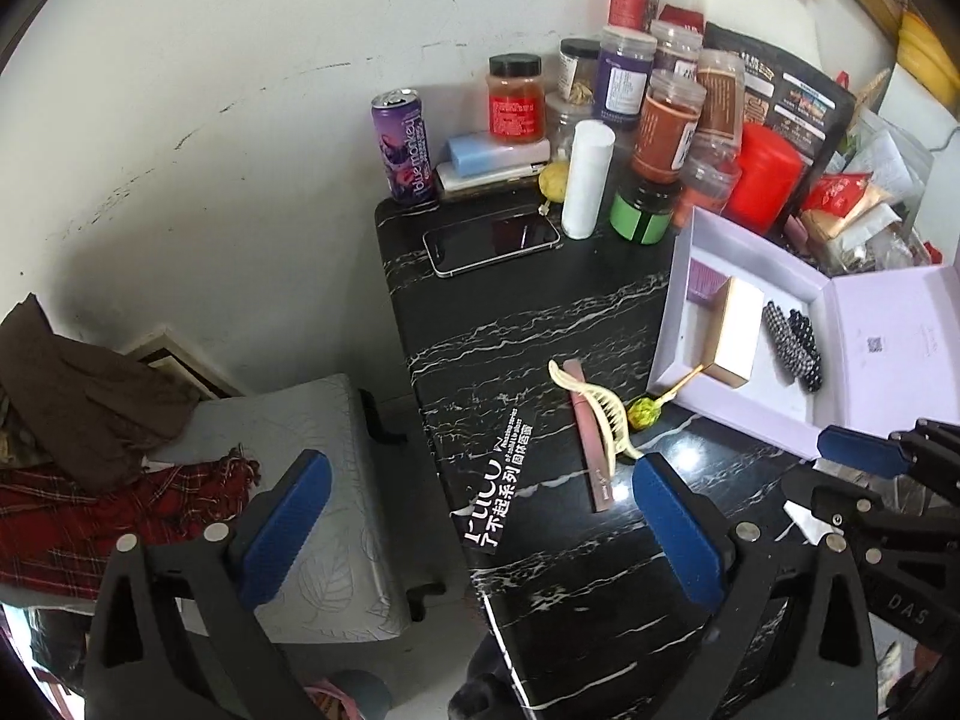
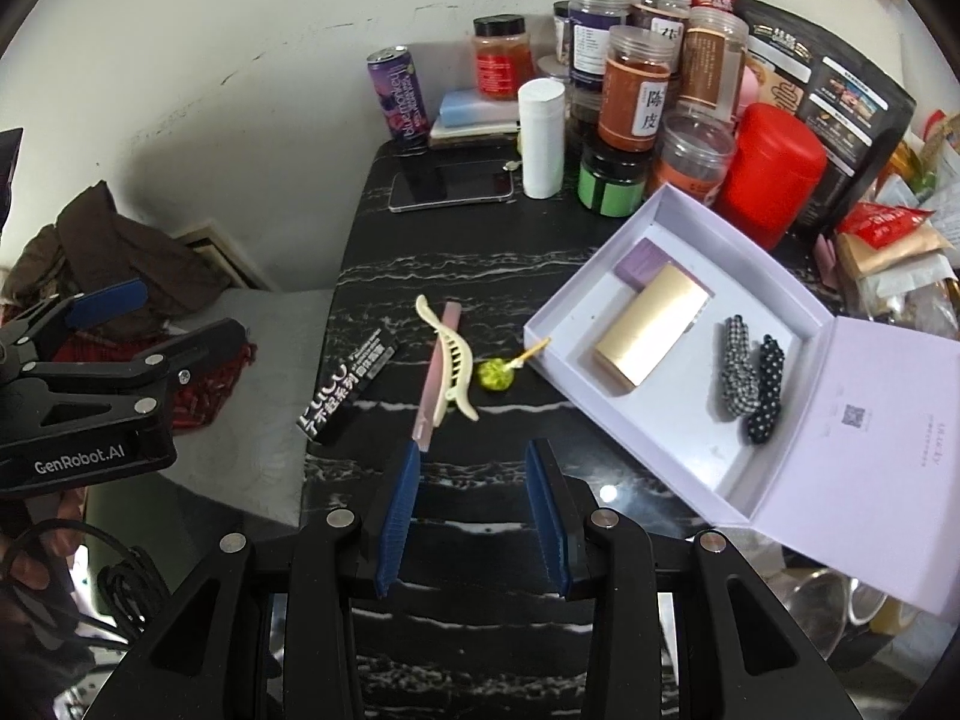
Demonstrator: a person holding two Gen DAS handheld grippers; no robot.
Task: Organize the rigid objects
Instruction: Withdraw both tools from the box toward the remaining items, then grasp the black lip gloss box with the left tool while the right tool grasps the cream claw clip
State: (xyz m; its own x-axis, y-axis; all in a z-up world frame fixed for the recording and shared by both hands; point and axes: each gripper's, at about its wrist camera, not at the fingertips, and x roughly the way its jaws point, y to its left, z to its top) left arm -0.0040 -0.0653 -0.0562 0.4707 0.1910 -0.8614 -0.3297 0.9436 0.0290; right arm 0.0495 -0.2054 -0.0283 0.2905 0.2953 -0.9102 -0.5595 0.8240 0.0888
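Observation:
An open lilac box (image 2: 606, 276) (image 1: 684, 252) lies on the black marble table; inside are a gold case (image 2: 651, 330) (image 1: 735, 330), a purple block (image 2: 642, 258) and two black-and-white hair clips (image 2: 750, 378) (image 1: 792, 339). In front of the box lie a cream hair claw (image 2: 447, 360) (image 1: 600, 414) across a pink stick (image 2: 435, 384) (image 1: 591, 450), a green lollipop (image 2: 495, 375) (image 1: 645, 411) and a black printed box (image 2: 348, 390) (image 1: 498, 486). My right gripper (image 2: 474, 468) is open and empty, just short of the claw. My left gripper (image 1: 480, 498) is open and empty, hovering over the table's left edge.
Jars (image 2: 636, 96), a red canister (image 2: 771, 165), a white tube (image 2: 543, 138), a purple can (image 2: 399, 93), a phone (image 2: 453, 186) and snack bags crowd the back. A grey stool (image 1: 324, 498) with clothes stands left of the table.

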